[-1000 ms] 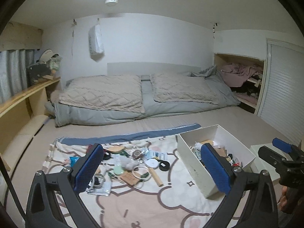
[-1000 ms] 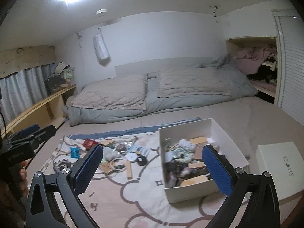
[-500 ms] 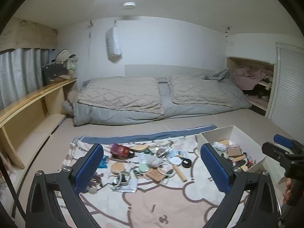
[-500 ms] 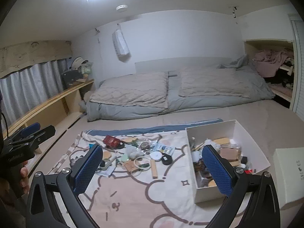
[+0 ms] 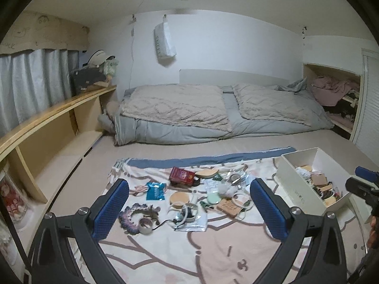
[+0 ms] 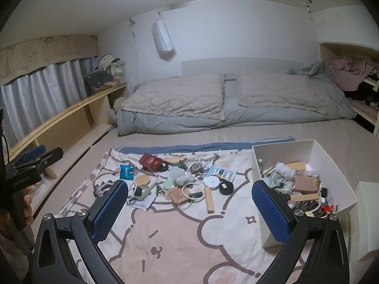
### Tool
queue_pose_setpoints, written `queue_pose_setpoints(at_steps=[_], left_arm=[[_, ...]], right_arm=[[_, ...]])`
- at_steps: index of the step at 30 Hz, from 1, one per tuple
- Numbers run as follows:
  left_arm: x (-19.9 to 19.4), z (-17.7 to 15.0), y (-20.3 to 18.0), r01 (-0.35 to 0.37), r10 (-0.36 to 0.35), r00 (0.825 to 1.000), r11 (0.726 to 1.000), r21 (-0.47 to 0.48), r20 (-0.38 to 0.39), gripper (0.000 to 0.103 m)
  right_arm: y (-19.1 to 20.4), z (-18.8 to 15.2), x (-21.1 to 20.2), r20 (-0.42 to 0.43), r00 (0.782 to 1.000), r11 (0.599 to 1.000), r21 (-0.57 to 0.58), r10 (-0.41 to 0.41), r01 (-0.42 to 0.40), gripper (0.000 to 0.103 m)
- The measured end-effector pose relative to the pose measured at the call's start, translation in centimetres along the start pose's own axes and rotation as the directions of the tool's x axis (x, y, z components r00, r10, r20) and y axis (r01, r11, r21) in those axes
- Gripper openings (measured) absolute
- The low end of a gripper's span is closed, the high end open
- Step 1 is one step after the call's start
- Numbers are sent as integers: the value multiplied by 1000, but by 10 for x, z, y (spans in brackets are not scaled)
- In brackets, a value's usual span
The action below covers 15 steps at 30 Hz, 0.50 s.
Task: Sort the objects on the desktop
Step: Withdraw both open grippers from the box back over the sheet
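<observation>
Several small objects lie scattered on a cartoon-print blanket (image 5: 213,248): a red box (image 5: 183,175), a teal packet (image 5: 155,191), a round wooden lid (image 5: 180,198), a wooden stick (image 6: 209,199) and a black puck (image 6: 225,187). A white box (image 6: 305,149), partly filled with sorted items, stands at the right; it also shows in the left wrist view (image 5: 293,187). My left gripper (image 5: 189,210) is open and empty, above the near side of the pile. My right gripper (image 6: 189,210) is open and empty, between the pile and the box.
A bed with grey and beige quilts (image 5: 213,113) lies behind the blanket. A wooden shelf (image 5: 47,127) runs along the left wall. A white shoebox lid (image 6: 367,213) sits at the far right. A cluttered alcove (image 5: 336,94) is at the back right.
Both views have swung left: the pile and the white box have shifted to the right in frame, and the shelf and curtain have come into view. Both grippers stayed open.
</observation>
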<state>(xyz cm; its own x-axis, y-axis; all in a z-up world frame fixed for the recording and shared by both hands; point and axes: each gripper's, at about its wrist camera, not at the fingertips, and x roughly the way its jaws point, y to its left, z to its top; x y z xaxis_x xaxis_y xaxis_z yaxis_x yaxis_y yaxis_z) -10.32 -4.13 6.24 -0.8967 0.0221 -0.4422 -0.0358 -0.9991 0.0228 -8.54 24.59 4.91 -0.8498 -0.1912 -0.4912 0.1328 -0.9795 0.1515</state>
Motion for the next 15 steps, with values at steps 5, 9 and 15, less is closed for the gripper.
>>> queue_pose_setpoints(at_steps=[5, 9, 15], left_arm=[[8, -10, 15, -39, 39, 999, 999, -5, -12, 103], [17, -17, 26, -48, 47, 999, 998, -43, -22, 103], [23, -20, 30, -139, 139, 990, 990, -21, 1, 103]], right_arm=[[7, -4, 11, -24, 1000, 1000, -16, -3, 2, 103], [10, -7, 17, -35, 999, 1000, -27, -16, 15, 103], [10, -14, 28, -42, 999, 999, -19, -33, 32, 103]])
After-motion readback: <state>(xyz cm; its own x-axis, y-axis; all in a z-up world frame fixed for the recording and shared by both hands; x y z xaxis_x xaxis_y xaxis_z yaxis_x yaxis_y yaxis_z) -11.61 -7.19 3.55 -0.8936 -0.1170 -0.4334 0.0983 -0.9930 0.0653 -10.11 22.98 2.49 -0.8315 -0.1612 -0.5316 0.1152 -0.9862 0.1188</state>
